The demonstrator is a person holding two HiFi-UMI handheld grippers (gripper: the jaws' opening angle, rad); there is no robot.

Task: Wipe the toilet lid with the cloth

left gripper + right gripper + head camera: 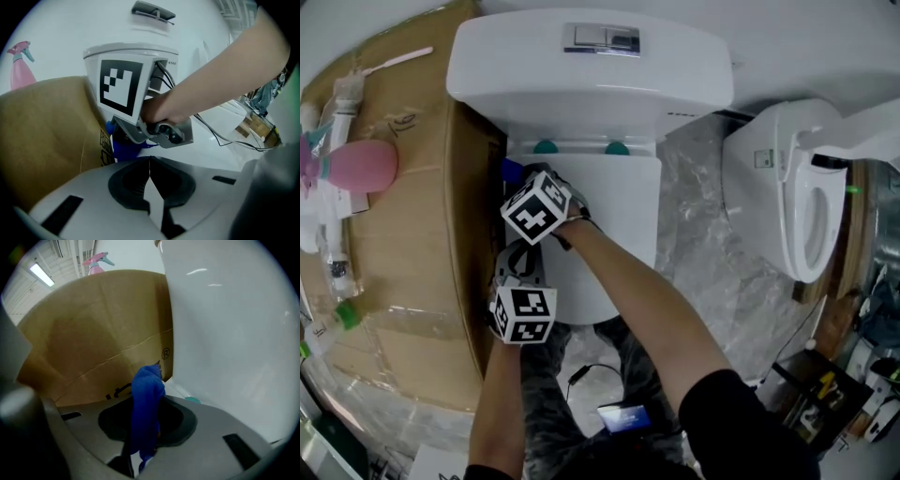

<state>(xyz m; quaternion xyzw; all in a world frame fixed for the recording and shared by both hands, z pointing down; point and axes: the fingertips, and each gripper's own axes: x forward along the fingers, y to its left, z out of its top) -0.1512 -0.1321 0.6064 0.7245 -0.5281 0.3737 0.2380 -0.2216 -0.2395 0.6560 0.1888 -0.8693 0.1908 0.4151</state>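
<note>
The white toilet lid (614,202) is closed below the cistern (591,61). My right gripper (516,178) reaches across to the lid's back left corner and is shut on a blue cloth (511,170). In the right gripper view the cloth (145,390) hangs bunched from the right gripper (151,401), between the cardboard box (93,333) and the cistern (225,333). My left gripper (523,251) sits just in front of it over the lid's left side, shut and holding nothing. From the left gripper (150,161) I see the right gripper's marker cube (121,86) with the cloth (123,147) below it.
A tall cardboard box (412,187) stands tight against the toilet's left side, with a pink spray bottle (361,166) and other cleaning things on top. A second toilet (787,187) with its seat up stands at the right. Cables and a small device (623,417) lie on the marble floor.
</note>
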